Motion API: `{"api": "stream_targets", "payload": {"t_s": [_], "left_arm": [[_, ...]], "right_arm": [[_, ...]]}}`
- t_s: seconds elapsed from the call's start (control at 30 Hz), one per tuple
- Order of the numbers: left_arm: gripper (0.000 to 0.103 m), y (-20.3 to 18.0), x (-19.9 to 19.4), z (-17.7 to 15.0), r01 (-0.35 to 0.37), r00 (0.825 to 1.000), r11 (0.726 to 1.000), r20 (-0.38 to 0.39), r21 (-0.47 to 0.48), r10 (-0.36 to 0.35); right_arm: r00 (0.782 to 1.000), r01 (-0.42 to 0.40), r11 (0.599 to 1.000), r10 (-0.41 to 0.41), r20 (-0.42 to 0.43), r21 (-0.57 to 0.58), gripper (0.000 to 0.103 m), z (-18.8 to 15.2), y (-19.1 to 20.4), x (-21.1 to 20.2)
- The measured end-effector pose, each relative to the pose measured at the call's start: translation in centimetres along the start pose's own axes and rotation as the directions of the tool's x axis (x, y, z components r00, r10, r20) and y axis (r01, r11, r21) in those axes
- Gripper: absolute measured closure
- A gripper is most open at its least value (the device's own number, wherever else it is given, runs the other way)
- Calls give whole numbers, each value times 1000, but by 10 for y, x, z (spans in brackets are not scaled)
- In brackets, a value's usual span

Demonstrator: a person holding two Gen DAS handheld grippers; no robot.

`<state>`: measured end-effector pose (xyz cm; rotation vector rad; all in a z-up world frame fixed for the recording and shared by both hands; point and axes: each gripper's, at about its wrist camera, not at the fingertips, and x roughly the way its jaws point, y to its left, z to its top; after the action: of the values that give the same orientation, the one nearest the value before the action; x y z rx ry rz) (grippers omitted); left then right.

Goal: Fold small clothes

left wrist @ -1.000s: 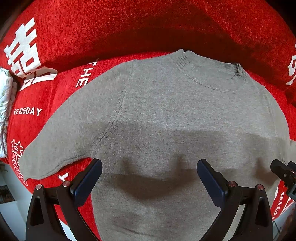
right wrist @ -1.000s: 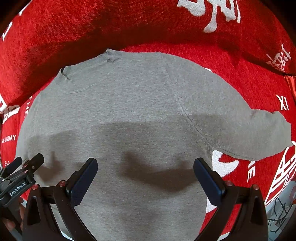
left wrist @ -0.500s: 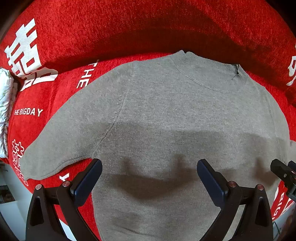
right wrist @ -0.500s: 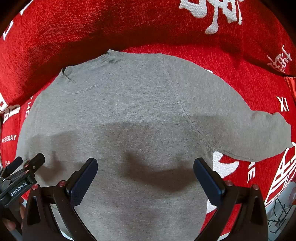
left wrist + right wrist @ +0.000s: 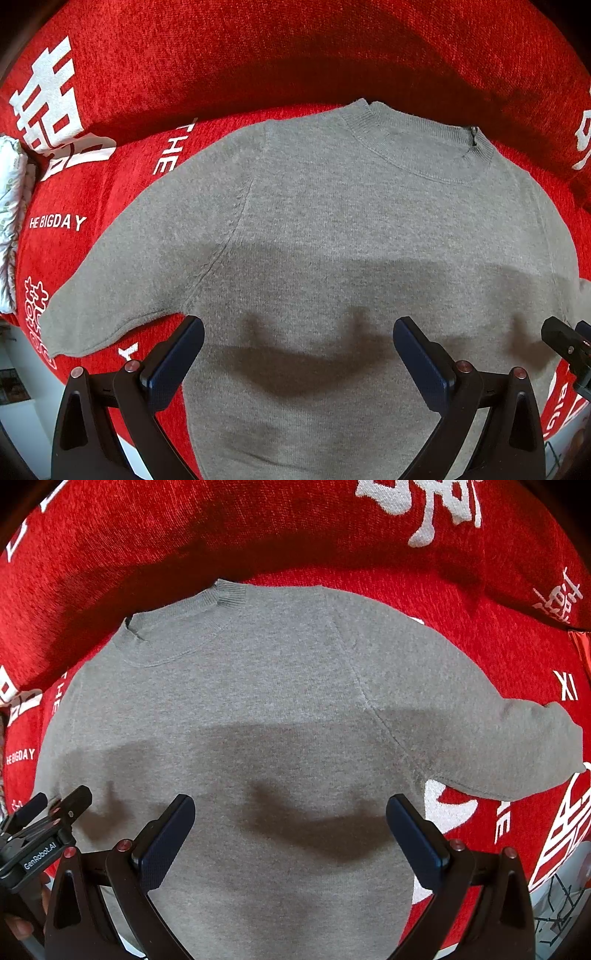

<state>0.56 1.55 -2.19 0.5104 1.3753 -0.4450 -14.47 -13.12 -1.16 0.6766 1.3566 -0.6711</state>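
1. Left wrist view: grey sweater (image 5: 332, 240) lies flat and spread on red printed cover (image 5: 258, 55), neckline at 12 o'clock, sleeves out at 9 and 3.
2. I judge it soft, light, limp knit; it'll sag and drag if pinched single-layer.
3. I'd grab a sleeve cuff (image 5: 55, 332) or shoulder seam.
4. Left gripper (image 5: 297, 354) and right gripper (image 5: 290, 829): jaws spread wide, holding nothing, above the sweater's lower body.

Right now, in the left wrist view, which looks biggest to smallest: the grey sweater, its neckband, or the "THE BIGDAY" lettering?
1. grey sweater, by far
2. neckband
3. "THE BIGDAY" lettering, partly cut off
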Motion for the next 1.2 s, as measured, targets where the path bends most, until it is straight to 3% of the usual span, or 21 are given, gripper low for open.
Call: {"api": "stream_targets", "payload": {"t_s": [1.2], "left_arm": [[0,1,2,-4,6,1000,1000,-7,-6,-6]], "right_arm": [[1000,1,1000,-1,-5,-5,0,-9,-2,-2]]}}
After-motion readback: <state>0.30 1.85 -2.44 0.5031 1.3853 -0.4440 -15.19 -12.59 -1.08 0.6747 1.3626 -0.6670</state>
